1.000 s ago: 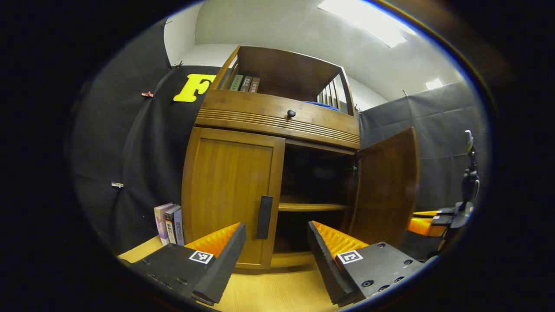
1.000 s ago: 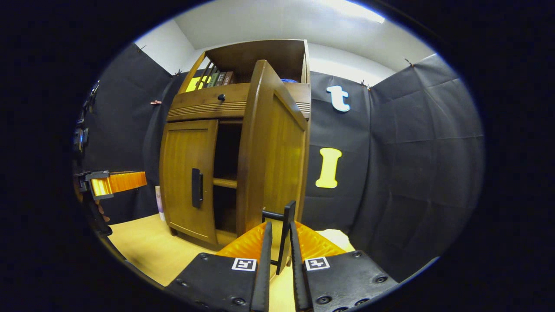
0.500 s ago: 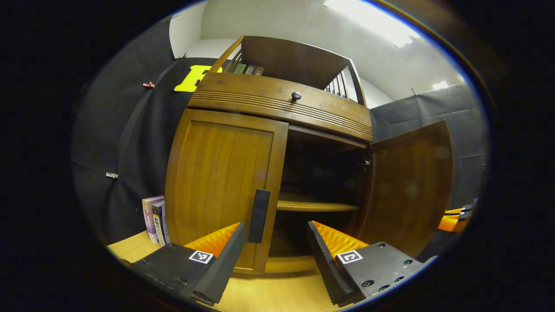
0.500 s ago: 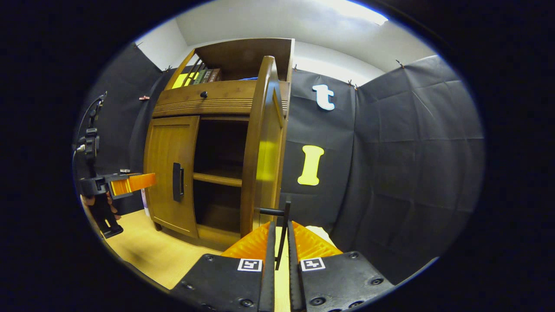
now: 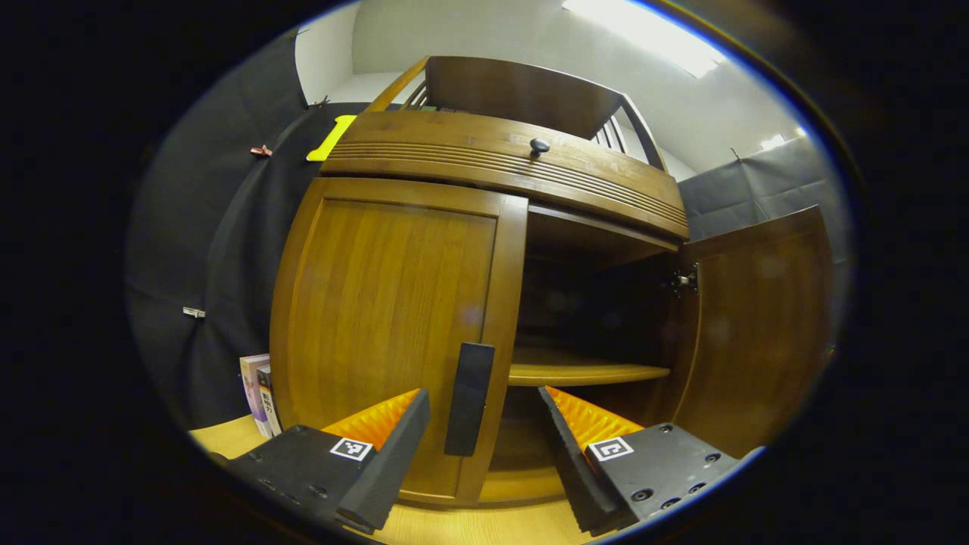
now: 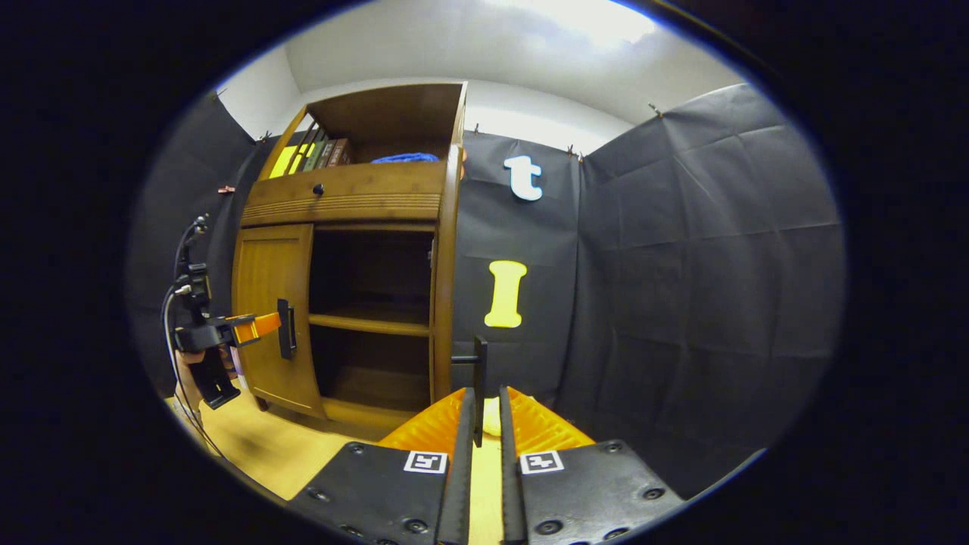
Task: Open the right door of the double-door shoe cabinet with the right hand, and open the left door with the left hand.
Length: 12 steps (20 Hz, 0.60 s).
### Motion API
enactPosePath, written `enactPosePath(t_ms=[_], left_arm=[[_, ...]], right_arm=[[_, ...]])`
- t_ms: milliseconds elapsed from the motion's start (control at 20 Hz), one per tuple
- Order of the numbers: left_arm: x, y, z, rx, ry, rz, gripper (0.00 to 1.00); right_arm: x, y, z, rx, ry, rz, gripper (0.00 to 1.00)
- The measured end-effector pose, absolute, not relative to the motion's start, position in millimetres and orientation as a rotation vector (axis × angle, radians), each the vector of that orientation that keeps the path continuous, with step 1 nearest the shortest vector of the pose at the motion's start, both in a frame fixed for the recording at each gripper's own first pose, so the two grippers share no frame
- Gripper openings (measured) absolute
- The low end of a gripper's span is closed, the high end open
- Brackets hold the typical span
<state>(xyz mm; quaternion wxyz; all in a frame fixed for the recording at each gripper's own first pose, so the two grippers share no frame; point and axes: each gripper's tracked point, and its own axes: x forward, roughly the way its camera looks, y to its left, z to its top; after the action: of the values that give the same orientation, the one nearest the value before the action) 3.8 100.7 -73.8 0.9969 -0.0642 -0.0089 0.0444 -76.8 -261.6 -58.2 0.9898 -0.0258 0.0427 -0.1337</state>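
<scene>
The shoe cabinet (image 5: 484,303) is made of wood and stands on the light wood floor (image 6: 257,446). Its right door (image 5: 757,325) is swung wide open. In the right gripper view that door shows edge-on (image 6: 443,280), and the right hand-held gripper (image 6: 479,424) has its two fingers pressed together on the thin black handle (image 6: 477,378) of that door.

The left door (image 5: 386,318) is shut. It has a flat black handle (image 5: 469,397) that stands upright near the inner edge of the door. The left hand-held gripper (image 5: 481,431) has its fingers wide apart, and the handle sits in the gap between them. The fingers do not look like they touch it yet. In the right gripper view the same hand-held gripper (image 6: 253,327) is right next to that handle (image 6: 285,328).

The door looks hard and stiff, so it will not bend or squash. It seems a bit heavy, but it turns on hinges, so a steady pull should swing it. The best place to grab is the middle of the black handle. The handle looks smooth, so the fingers should squeeze it well or they could slip off.

Some books (image 5: 257,393) stand on the floor just beside the cabinet's left side.
</scene>
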Motion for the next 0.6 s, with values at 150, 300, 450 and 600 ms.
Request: enactPosePath(t_ms=[150, 300, 450, 600], left_arm=[[7, 114, -79, -0.093, -0.009, 0.126, 0.88], [10, 109, -83, -0.105, 0.013, 0.110, 0.84], [11, 111, -86, -0.073, 0.025, 0.112, 0.80], [8, 115, -89, -0.051, 0.035, 0.110, 0.83]], right_arm=[[-88, -275, -60, -0.062, 0.094, -0.298, 0.55], [-95, -281, -73, -0.005, 0.149, -0.307, 0.95], [-97, -296, -73, -0.014, 0.144, -0.361, 0.94], [-101, -308, -72, -0.052, 0.139, -0.423, 0.94]])
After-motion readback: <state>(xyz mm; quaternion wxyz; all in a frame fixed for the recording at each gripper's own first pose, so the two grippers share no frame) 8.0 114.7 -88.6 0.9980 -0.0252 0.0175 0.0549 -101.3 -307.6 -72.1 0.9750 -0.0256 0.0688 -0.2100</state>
